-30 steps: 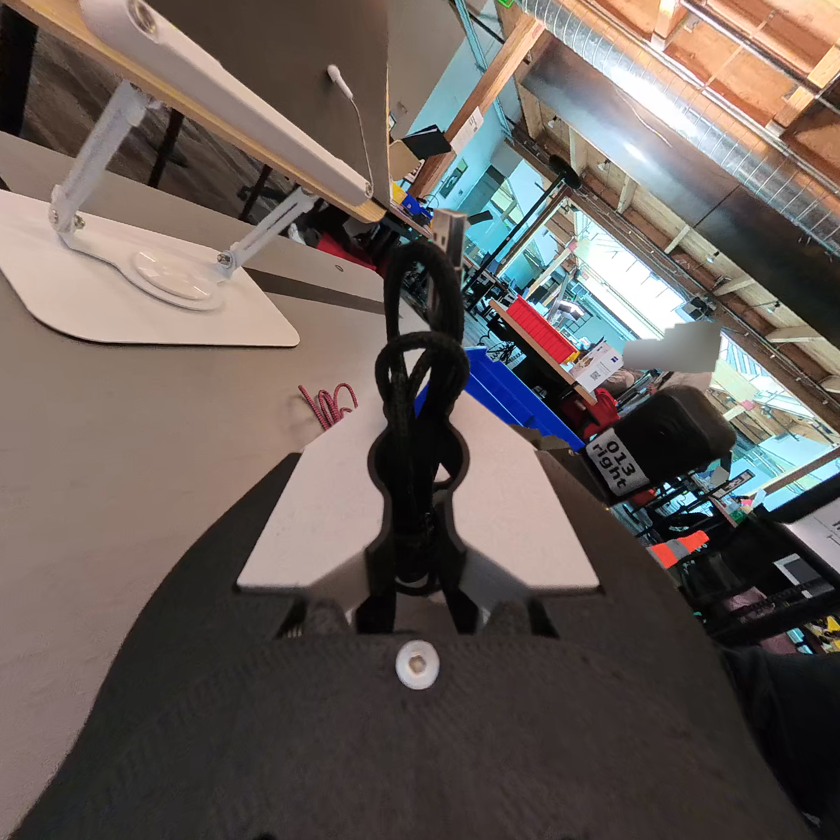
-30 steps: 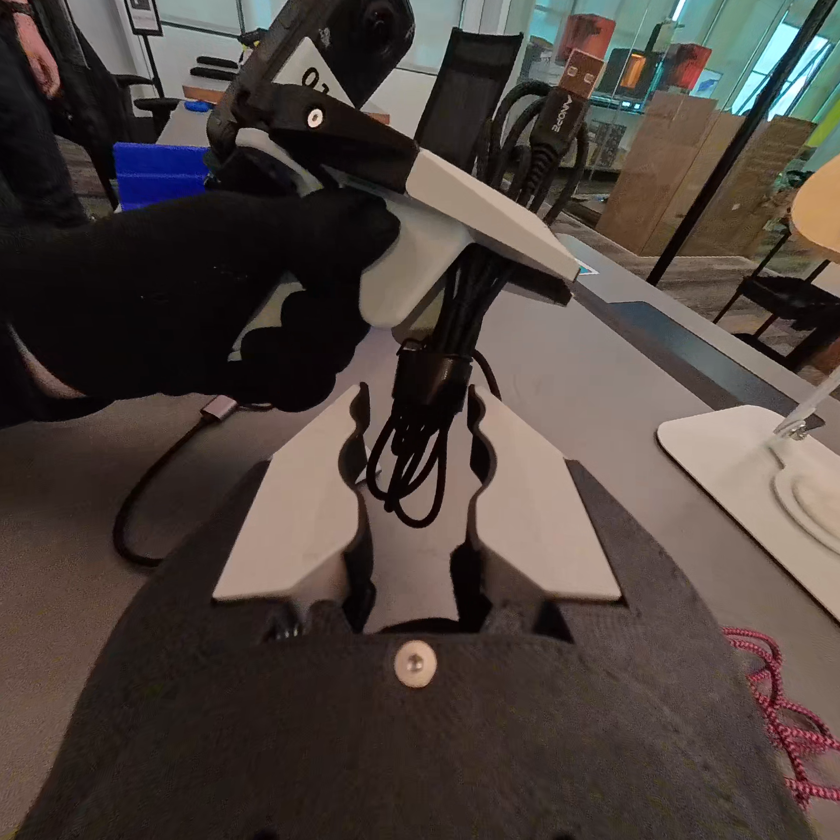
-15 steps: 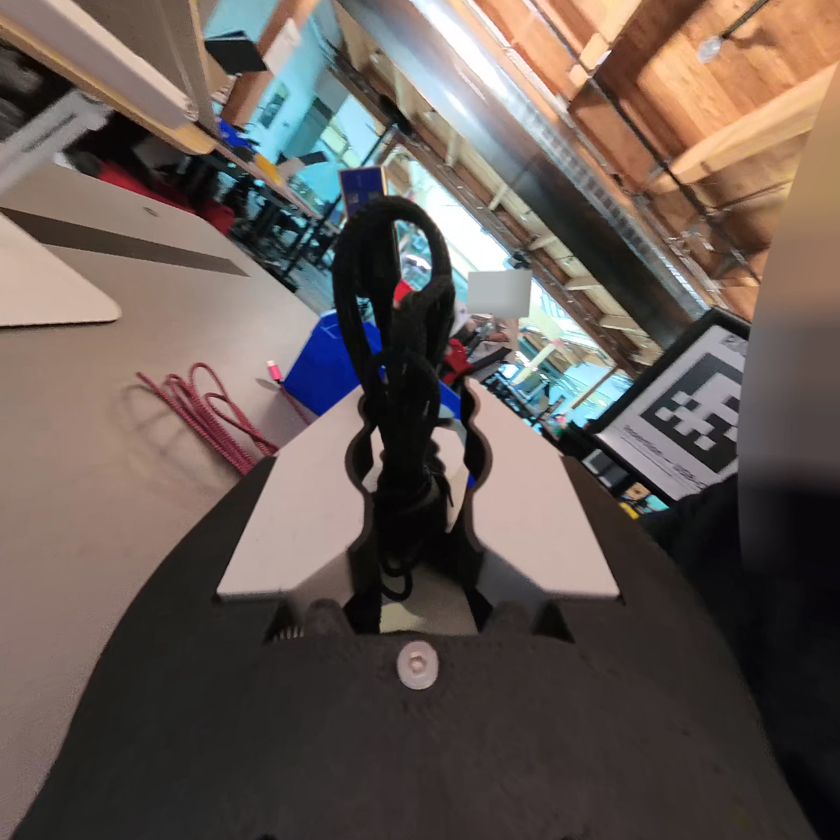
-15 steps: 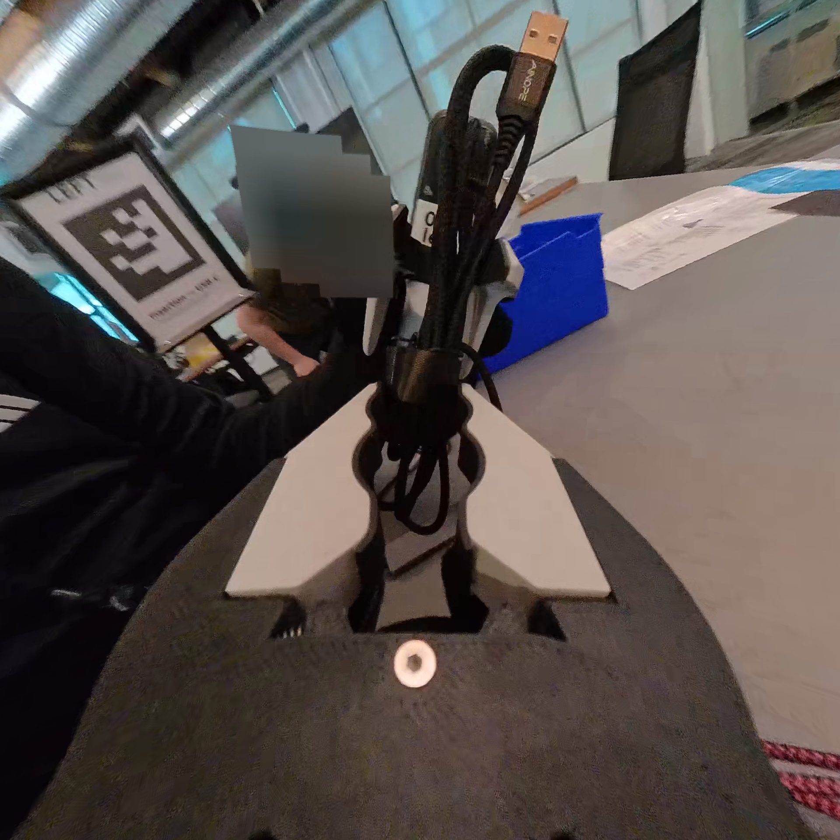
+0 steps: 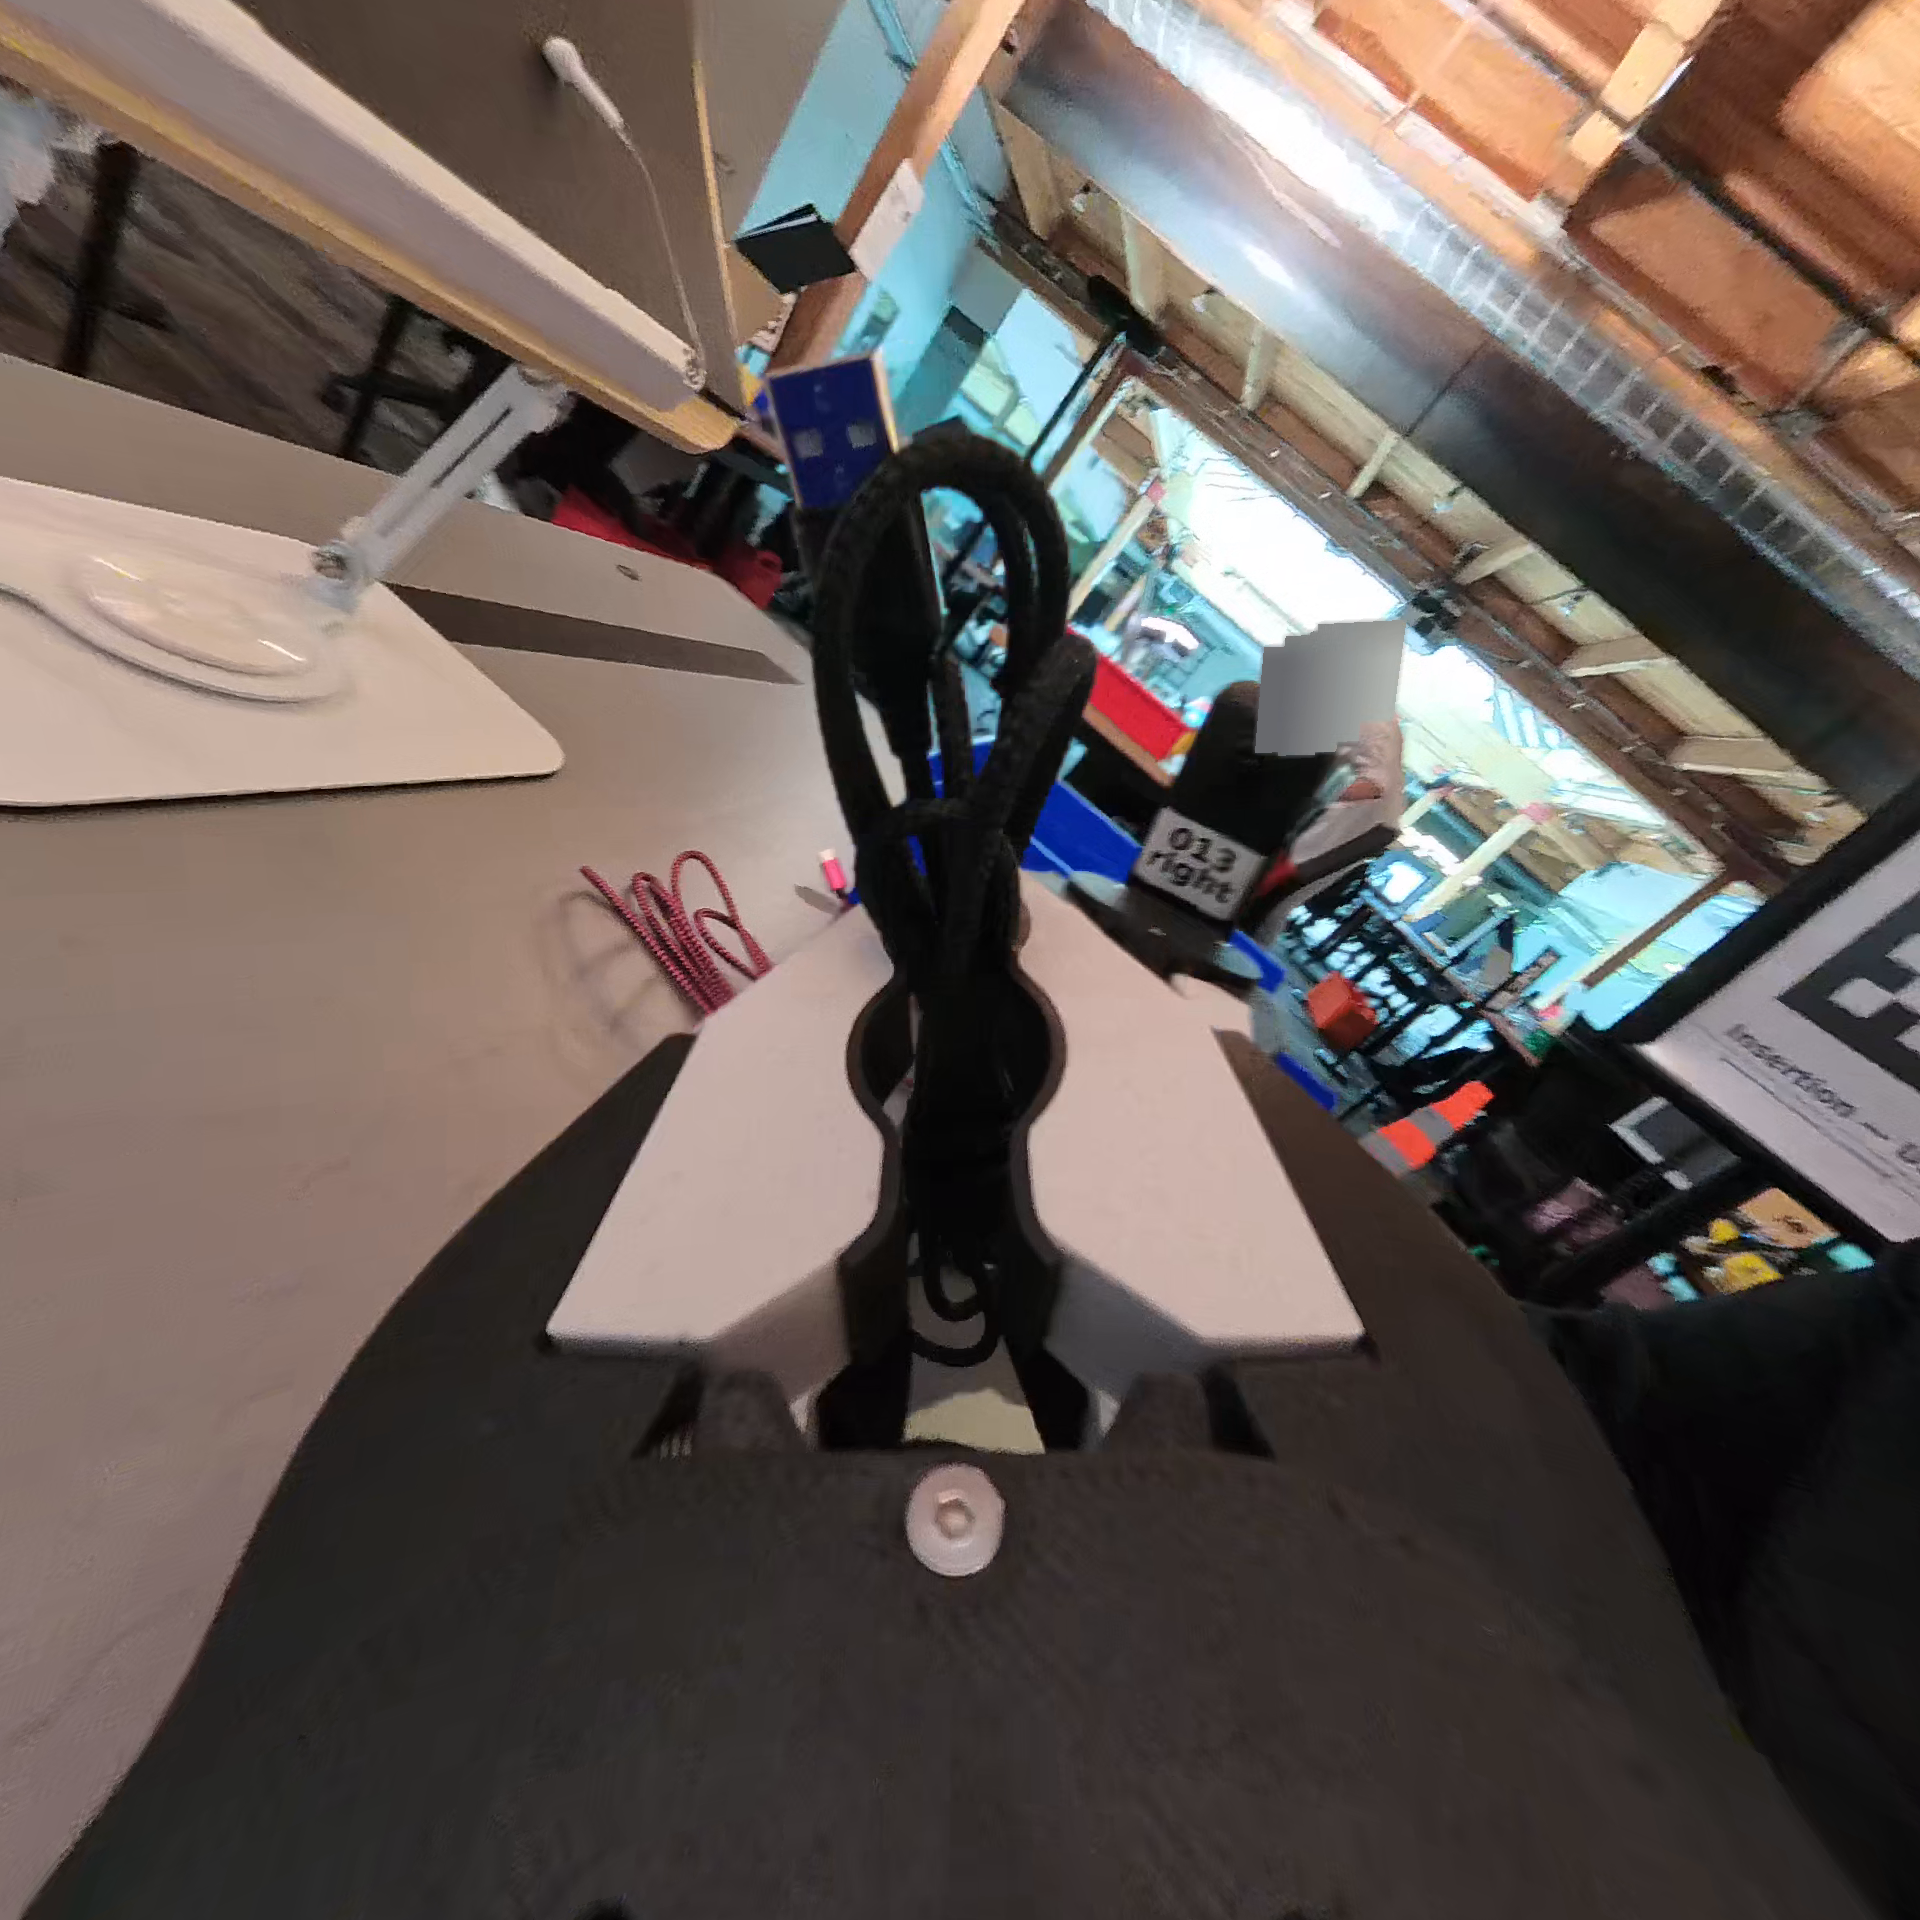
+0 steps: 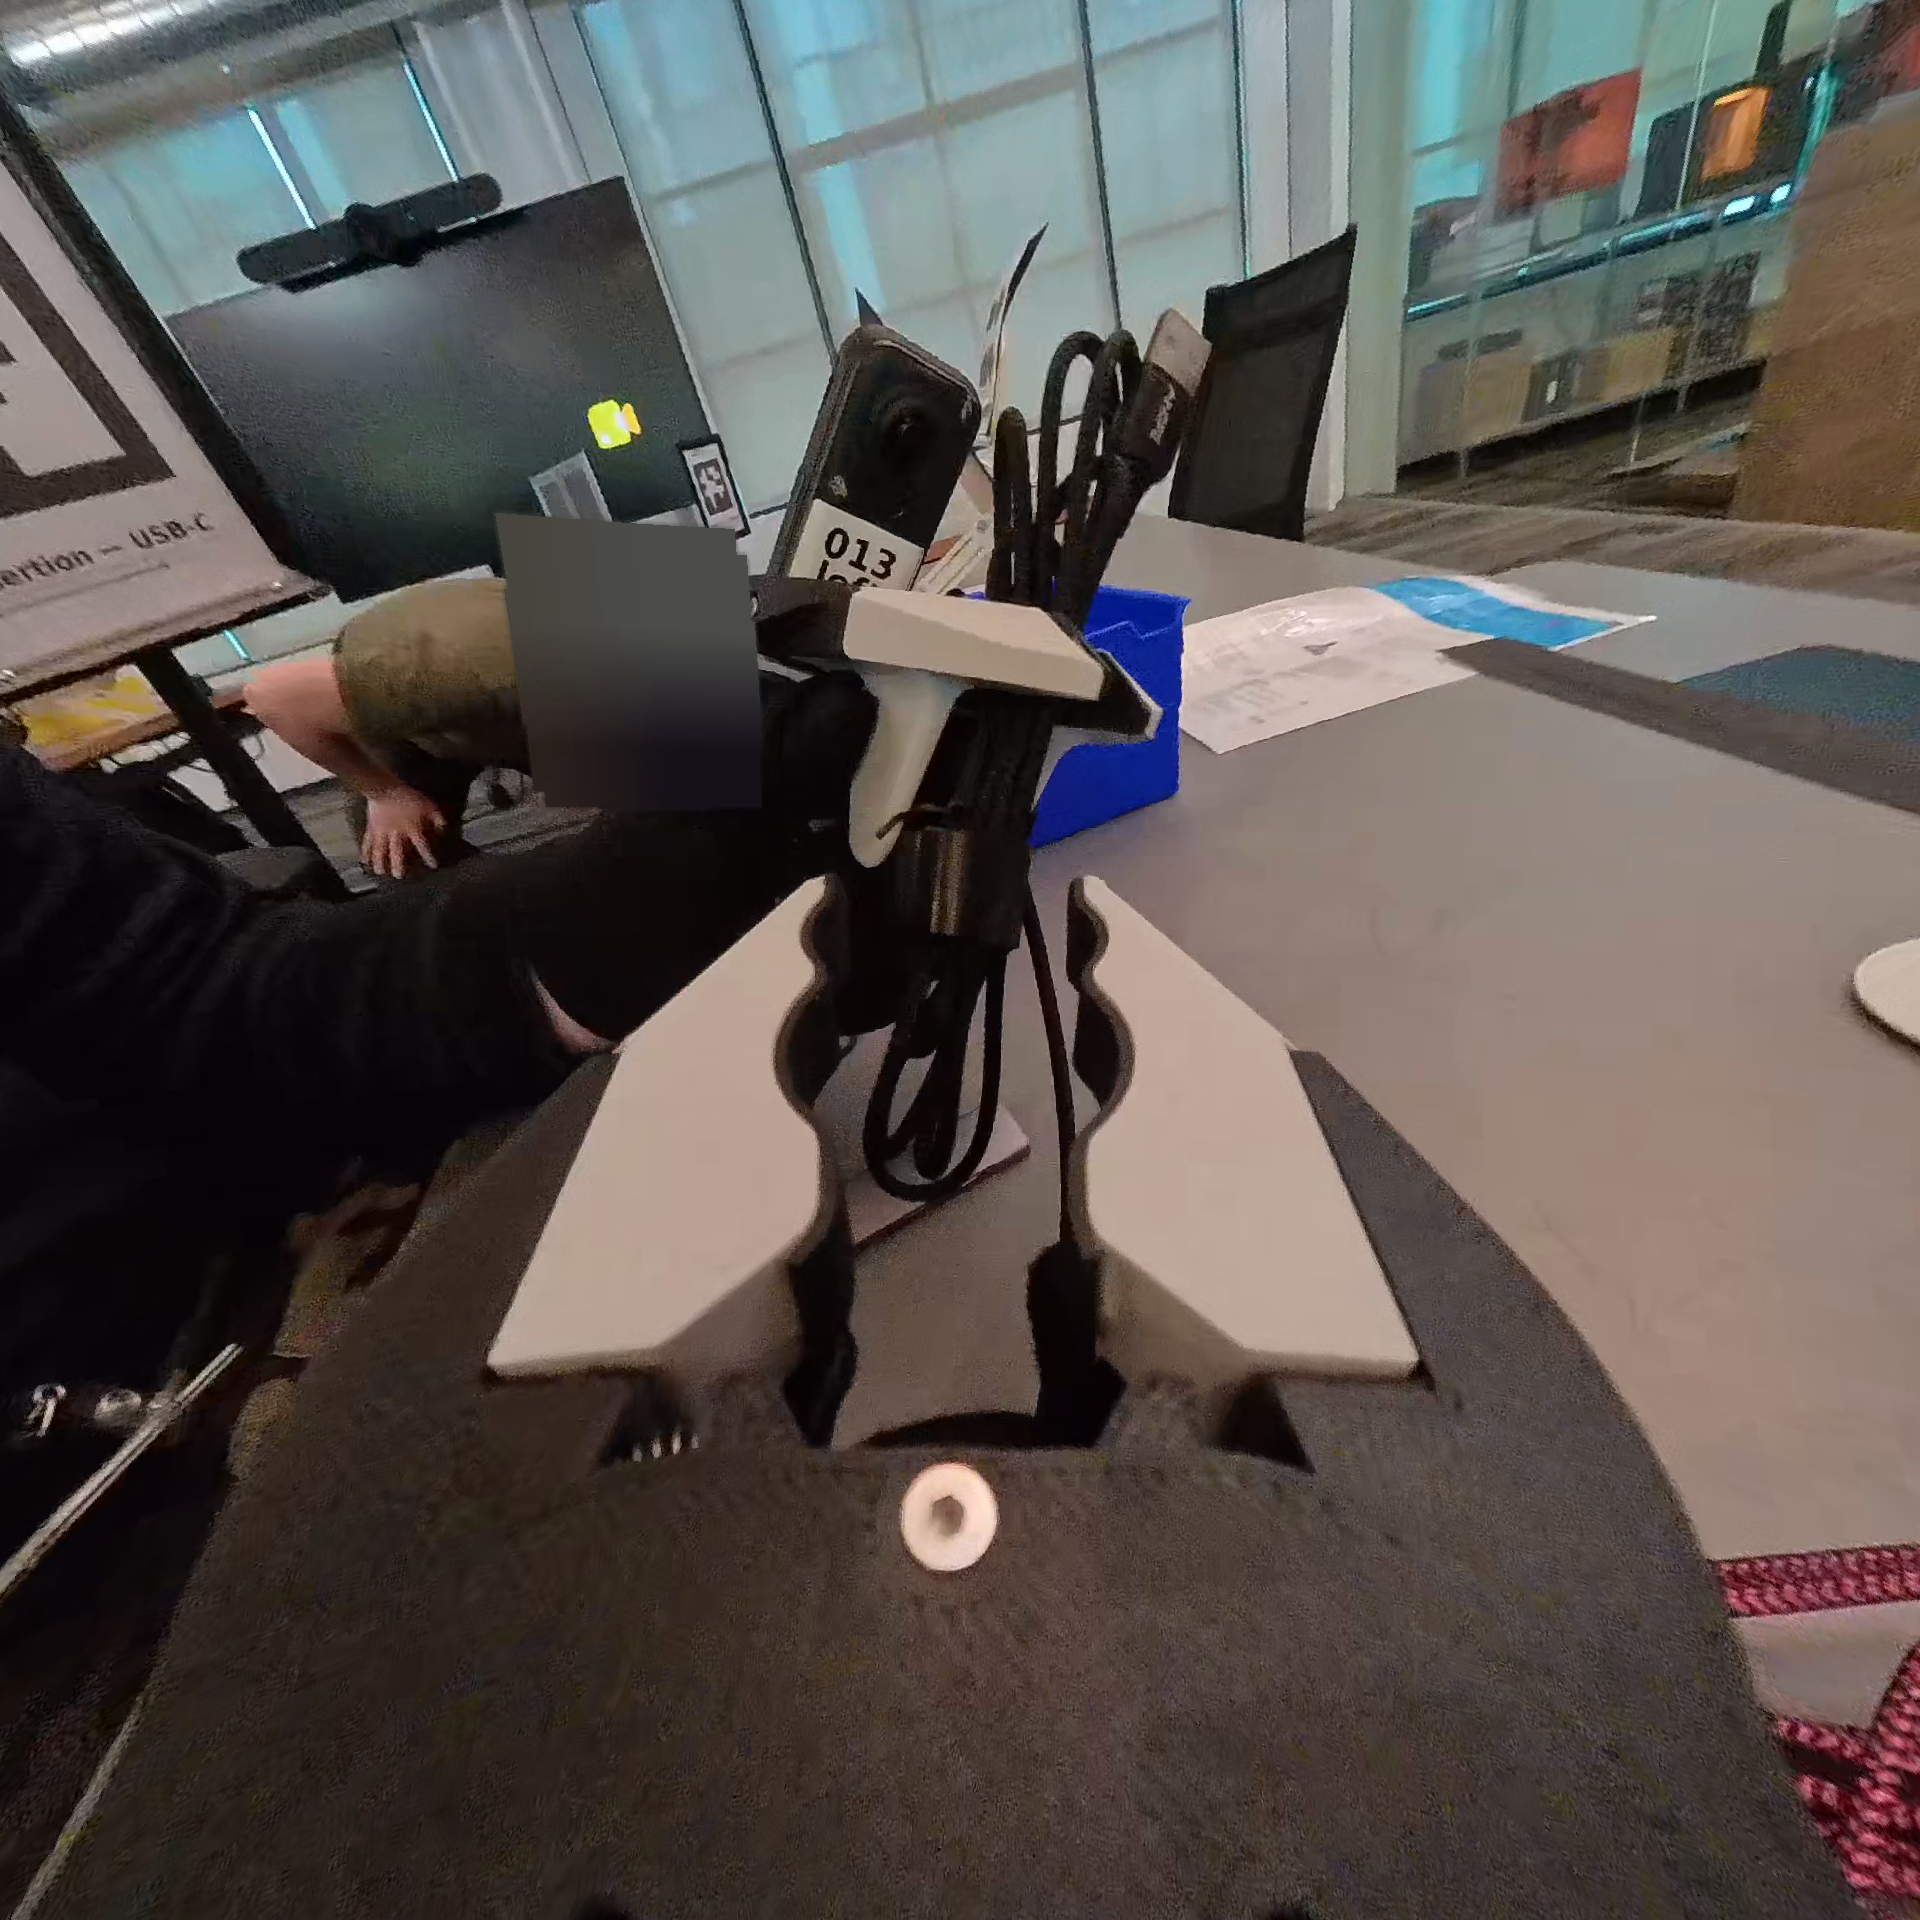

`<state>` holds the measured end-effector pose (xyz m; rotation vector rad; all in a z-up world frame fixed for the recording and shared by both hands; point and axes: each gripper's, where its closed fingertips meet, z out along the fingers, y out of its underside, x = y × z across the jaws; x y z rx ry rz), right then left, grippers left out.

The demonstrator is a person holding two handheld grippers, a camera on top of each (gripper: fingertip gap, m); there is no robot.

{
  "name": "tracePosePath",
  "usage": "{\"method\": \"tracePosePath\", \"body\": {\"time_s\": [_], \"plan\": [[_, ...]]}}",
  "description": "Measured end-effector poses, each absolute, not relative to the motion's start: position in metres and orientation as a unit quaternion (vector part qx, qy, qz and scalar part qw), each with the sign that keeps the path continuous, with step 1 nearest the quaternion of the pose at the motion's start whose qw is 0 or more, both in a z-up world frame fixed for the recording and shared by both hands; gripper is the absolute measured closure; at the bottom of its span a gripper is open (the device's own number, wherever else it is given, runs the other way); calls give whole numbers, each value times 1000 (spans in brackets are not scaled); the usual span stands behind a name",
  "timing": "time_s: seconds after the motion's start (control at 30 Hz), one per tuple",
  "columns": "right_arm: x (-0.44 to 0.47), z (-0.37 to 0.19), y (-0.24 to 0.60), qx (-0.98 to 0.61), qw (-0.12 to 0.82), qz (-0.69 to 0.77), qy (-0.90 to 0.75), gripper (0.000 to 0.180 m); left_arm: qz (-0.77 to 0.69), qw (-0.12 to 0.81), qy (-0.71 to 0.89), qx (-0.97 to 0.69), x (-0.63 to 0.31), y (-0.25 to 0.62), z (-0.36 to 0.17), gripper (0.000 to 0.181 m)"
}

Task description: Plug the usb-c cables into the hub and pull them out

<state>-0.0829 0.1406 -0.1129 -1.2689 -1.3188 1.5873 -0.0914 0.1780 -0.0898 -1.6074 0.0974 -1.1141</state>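
The left gripper has its fingers clenched on one coiled black cable bundle, held above the counter. The right gripper, half a second ago around the bundle's lower loops, now stands released. One red braided cable lies on the counter. White labels and a marker board carry writing.
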Motion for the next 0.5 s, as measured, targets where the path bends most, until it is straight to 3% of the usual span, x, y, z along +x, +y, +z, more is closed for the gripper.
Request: {"method": "tracePosePath", "body": {"time_s": [0.2,0.3,0.5], "plan": [[-88,-120,138,-486,410,535,-556,141,-431,566,46,-701,-85,181,-94,173],[-90,-127,139,-497,406,518,-565,154,-425,569,47,-702,-81,181,-93,173],[-88,-123,141,-496,415,519,-559,156,-408,577,44,-706,-83,182,-91,173]]}}
